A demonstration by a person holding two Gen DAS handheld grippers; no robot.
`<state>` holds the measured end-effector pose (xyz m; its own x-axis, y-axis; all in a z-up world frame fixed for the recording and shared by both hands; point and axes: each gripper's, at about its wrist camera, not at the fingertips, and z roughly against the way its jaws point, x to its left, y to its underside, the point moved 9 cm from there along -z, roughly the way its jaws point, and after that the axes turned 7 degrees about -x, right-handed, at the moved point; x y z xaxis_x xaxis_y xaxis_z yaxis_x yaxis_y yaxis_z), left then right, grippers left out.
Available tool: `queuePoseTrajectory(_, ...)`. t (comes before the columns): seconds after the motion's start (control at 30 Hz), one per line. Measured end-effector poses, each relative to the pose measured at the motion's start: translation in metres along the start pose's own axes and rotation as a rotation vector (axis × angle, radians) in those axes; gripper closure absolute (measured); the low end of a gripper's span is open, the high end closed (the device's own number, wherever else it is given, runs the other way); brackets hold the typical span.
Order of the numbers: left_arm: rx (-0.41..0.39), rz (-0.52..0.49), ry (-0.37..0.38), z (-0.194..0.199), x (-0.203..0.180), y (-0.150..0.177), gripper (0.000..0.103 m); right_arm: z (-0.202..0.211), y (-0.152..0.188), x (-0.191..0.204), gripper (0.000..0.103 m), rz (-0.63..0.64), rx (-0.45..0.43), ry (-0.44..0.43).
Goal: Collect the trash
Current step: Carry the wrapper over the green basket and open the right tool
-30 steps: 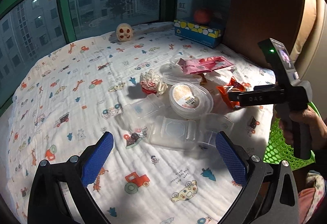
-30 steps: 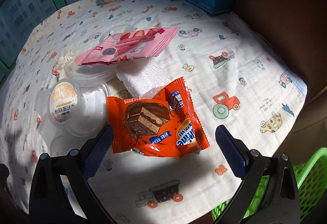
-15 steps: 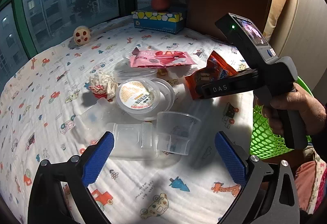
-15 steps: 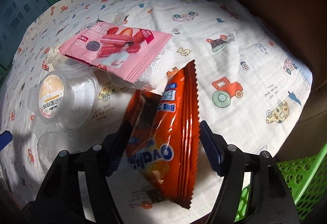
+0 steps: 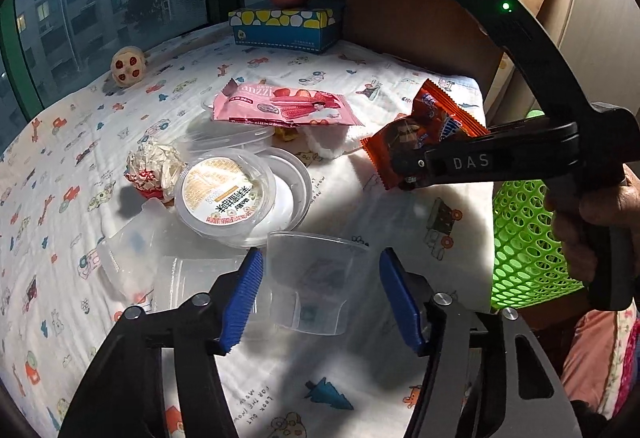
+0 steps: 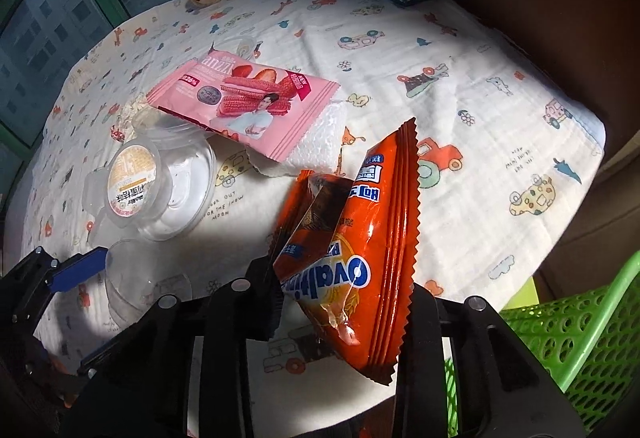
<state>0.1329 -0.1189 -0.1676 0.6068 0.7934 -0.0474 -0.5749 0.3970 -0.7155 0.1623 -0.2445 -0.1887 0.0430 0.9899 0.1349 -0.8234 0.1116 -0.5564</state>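
My right gripper (image 6: 340, 302) is shut on an orange Ovaltine wrapper (image 6: 360, 258) and holds it above the table's right side; the same wrapper shows in the left wrist view (image 5: 424, 130). My left gripper (image 5: 320, 294) is open, its blue pads on either side of a clear plastic cup (image 5: 312, 278) that lies on the cloth, not touching it. A pink wafer wrapper (image 5: 284, 108), a round lidded tub (image 5: 228, 190), a crumpled paper wrapper (image 5: 154, 170) and a clear flat container (image 5: 132, 254) lie on the patterned cloth.
A green mesh basket (image 5: 524, 238) stands off the table's right edge, also in the right wrist view (image 6: 580, 342). A blue tissue box (image 5: 286, 26) with a red fruit on it and a small round toy (image 5: 128, 66) sit at the back by the window.
My right gripper closed on the orange wrapper and lifted it off the cloth. My left gripper moved forward and narrowed around the clear cup.
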Motion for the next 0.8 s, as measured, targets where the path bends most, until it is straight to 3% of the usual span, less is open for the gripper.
queuePoseTrajectory(0.43, -0.072, 0.054, 0.067, 0.029, -0.013, -0.014, 0.054, 0.068, 0.009, -0.006, 0.071, -0.028, -0.116, -0.049)
queuePoseTrajectory(0.6, -0.120, 0.035, 0.108, 0.045, -0.035, -0.035, 0.054, 0.102, 0.017, -0.022, 0.071, -0.047, -0.170, -0.024)
queuePoseTrajectory(0.8, -0.155, 0.001, 0.187, 0.052, -0.076, -0.061, 0.054, 0.138, 0.033, -0.061, 0.071, -0.062, -0.217, 0.075)
